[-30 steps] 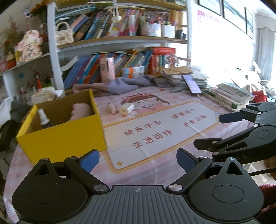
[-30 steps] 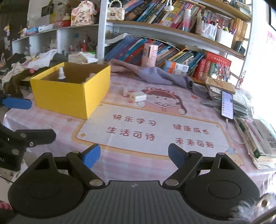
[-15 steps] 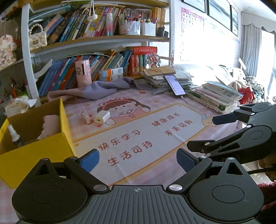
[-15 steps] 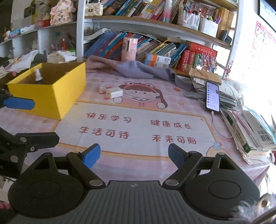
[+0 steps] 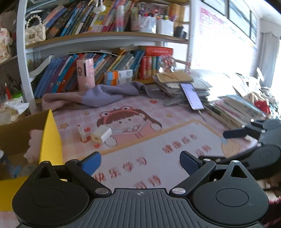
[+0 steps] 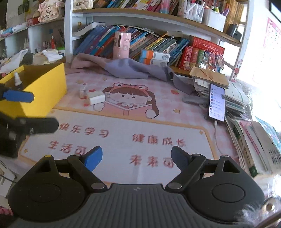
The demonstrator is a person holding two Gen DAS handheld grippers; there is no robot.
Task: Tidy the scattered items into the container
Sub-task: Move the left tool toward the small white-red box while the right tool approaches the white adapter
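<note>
A yellow box (image 5: 50, 138) (image 6: 43, 91) stands at the left of the pink mat, with a small spray bottle (image 6: 17, 79) and a pink soft item (image 5: 34, 140) inside. On the mat beside it lie a white charger block (image 5: 101, 135) (image 6: 95, 98) and a small pink-and-white tube (image 5: 81, 132) (image 6: 82, 90). My left gripper (image 5: 140, 162) is open and empty, low over the mat's front part. My right gripper (image 6: 137, 157) is open and empty, to the right of the left one, which shows at the left edge (image 6: 19, 96).
A purple cloth (image 6: 130, 69) lies at the back under the bookshelf (image 6: 158, 15). A pink cylinder (image 6: 122, 45) stands behind it. A phone (image 6: 216, 102) leans on stacked books and papers (image 6: 249, 133) at the right.
Both grippers have moved forward and turned right: the yellow box has slid toward the left edge and the charger and tube are nearer. Both jaws stay open.
</note>
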